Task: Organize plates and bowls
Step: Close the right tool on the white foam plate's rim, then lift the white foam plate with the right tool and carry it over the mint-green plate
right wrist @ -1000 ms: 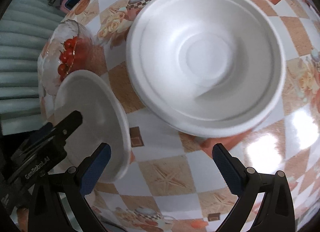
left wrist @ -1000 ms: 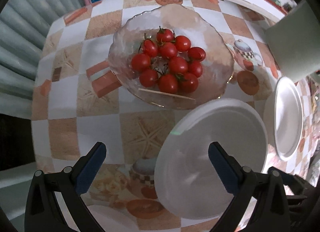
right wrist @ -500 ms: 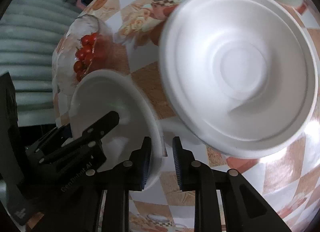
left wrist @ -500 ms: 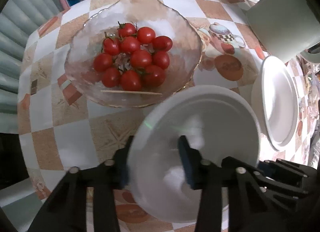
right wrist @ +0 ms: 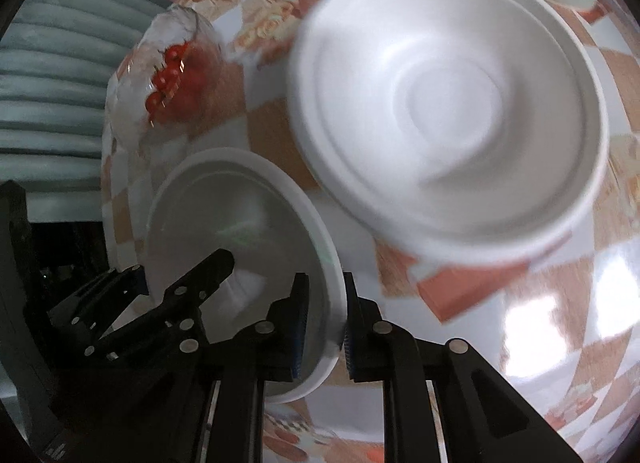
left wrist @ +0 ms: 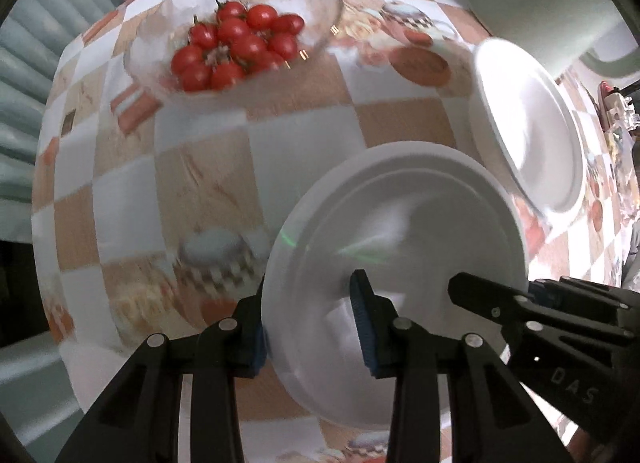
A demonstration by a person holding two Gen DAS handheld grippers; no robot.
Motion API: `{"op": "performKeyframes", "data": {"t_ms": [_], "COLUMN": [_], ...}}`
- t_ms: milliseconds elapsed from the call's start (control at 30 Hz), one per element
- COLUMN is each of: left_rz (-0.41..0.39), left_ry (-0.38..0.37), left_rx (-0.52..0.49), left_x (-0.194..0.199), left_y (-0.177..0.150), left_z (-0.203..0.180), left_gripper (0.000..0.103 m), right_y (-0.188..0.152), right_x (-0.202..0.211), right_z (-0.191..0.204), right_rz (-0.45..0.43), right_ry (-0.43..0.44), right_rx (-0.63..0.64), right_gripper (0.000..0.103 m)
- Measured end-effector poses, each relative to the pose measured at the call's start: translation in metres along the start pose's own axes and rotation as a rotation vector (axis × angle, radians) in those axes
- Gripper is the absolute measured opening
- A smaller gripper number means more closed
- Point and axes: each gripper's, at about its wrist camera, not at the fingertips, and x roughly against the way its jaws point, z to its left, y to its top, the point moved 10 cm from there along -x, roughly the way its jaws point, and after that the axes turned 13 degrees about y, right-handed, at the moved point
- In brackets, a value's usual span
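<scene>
Both hand-held grippers pinch 1 white foam plate (left wrist: 400, 247) at lower centre: the left hand-held gripper (left wrist: 312, 327) and the right hand-held gripper (right wrist: 325, 327) each clamp its rim. It looks tilted, though blur hampers judging. A foam bowl (right wrist: 448, 103) sits on the table (left wrist: 200, 167) at upper right.

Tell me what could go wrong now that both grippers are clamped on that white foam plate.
1. The left gripper and right gripper pinch opposite edges of one thin foam plate; pulling unevenly could bend or crack it.
2. The plate is tilted, gripped only at its rim, so it could slip out.
3. The foam bowl and the glass dish of tomatoes sit close by; a swing could knock either.
</scene>
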Motion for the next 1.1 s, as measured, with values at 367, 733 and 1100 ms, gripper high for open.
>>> {"op": "performKeyframes", "data": {"t_ms": [367,733,1100], "left_rz": [0.036,0.068,0.09], "left_ry": [-0.025,-0.044,-0.053], "left_rx": [0.04,0.057,0.085], "left_x": [0.005,0.012,0.014], "left_y": [-0.072,-0.149,-0.226], "left_z": [-0.033,-0.063,-0.07], "left_gripper": [0.04,0.04,0.04], "right_y": [-0.047,-0.095,-0.13], "right_x": [0.009,0.014,0.01], "right_z": [-0.019,-0.031,-0.028], "right_rz": [0.032,0.077,0.129], "right_ry": [-0.065,-0.094,-0.127], "right_rx": [0.04,0.052,0.09], "right_gripper": [0.018,0.018,0.018]}}
